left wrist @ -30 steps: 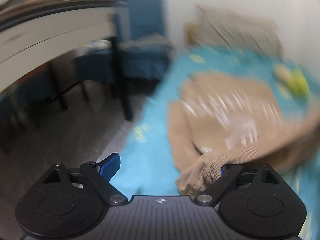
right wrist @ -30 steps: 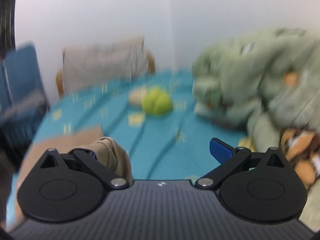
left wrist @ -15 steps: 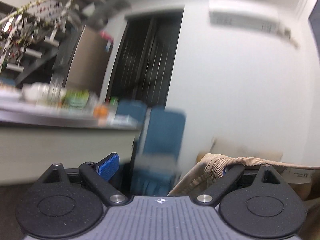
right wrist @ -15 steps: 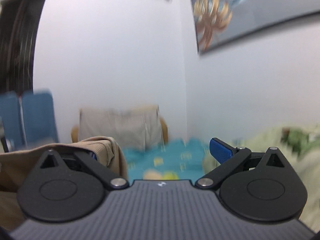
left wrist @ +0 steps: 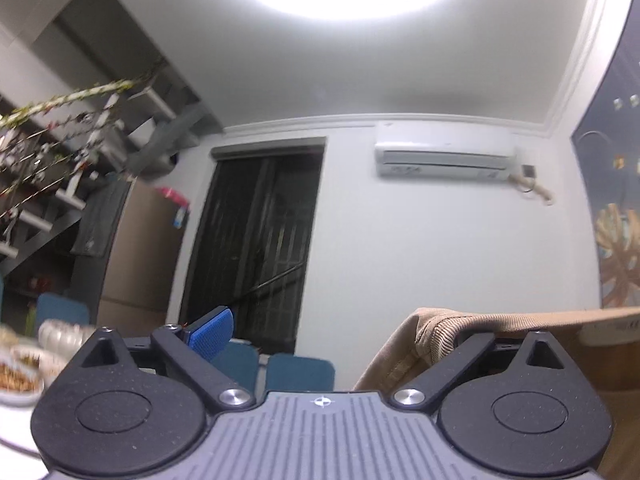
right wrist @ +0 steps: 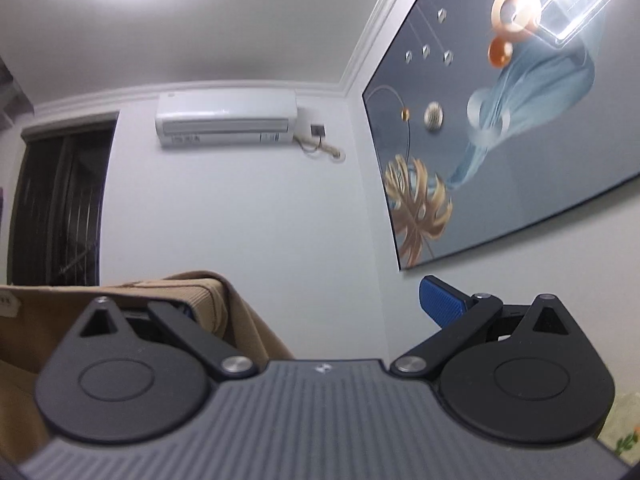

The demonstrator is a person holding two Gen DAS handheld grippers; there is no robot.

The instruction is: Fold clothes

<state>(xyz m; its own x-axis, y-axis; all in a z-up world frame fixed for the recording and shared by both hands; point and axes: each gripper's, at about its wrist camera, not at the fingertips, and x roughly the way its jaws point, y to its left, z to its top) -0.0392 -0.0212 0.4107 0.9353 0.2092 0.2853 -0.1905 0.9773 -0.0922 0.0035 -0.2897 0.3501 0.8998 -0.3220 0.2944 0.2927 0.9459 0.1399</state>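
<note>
A tan garment (left wrist: 500, 322) hangs stretched level between two raised grippers, its ribbed hem running side to side (most of it falls out of view). The left gripper (left wrist: 324, 336) and right gripper (right wrist: 320, 300) each stand spread wide, cloth draped over one finger only. Behind: an air conditioner (right wrist: 226, 124).

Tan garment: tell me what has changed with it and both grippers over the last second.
Both grippers swung upward: a second ago they faced the blue-covered surface, now the wall, air conditioner and ceiling. The tan garment, then partly lying on that surface, is now lifted and stretched between the left gripper and right gripper. Unchanged: its ribbed edge drapes over one finger of each gripper, fingers spread wide.
</note>
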